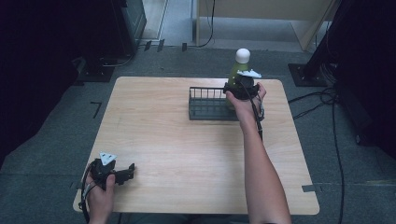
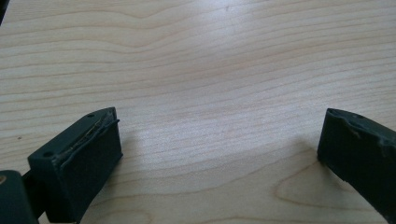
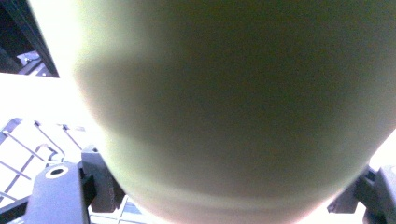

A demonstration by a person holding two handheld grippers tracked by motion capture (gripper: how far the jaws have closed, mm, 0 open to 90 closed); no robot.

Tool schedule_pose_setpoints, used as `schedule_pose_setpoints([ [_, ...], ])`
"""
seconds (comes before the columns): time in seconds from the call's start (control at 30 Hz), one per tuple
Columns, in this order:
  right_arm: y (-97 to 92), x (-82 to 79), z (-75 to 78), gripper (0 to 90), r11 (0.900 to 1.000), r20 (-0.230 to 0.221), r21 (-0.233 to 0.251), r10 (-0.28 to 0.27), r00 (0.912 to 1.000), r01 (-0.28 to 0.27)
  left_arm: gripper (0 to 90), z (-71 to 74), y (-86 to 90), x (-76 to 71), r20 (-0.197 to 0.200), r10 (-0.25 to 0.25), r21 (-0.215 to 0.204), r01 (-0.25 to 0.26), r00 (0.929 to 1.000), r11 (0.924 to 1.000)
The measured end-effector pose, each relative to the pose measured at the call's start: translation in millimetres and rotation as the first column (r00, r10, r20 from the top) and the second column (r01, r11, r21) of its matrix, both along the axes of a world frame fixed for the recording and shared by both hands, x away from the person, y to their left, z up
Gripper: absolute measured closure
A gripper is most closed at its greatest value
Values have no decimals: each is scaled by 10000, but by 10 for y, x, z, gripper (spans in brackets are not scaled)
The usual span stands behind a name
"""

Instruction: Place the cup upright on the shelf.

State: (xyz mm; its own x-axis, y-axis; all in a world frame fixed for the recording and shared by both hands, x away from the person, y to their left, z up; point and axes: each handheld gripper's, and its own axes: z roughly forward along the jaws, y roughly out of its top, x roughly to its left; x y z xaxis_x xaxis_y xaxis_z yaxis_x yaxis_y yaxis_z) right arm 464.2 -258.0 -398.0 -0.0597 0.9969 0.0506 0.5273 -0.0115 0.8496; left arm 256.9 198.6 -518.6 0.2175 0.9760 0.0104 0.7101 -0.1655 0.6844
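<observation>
Near the table's [image 1: 187, 154] left corner my left gripper [image 1: 128, 170] rests low over bare wood, jaws spread wide with nothing between them. Farther off, on the right side, my right gripper [image 1: 240, 87] pinches the green bottle [image 1: 236, 70] around its body; the right gripper view has the jaws pressed on either side of it. The bottle stands upright, white cap [image 1: 242, 55] up, at the right end of the wire rack [image 1: 205, 105], whose left part looks empty. I judge the next move is straight down into that rack.
</observation>
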Motion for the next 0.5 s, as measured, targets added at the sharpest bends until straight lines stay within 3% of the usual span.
schedule_pose_setpoints([
  [0.5,-49,2,-1,174,9991,-71,303,292,9995,-289,0,0,0,0,-2,-2,0,2,10000,10000],
])
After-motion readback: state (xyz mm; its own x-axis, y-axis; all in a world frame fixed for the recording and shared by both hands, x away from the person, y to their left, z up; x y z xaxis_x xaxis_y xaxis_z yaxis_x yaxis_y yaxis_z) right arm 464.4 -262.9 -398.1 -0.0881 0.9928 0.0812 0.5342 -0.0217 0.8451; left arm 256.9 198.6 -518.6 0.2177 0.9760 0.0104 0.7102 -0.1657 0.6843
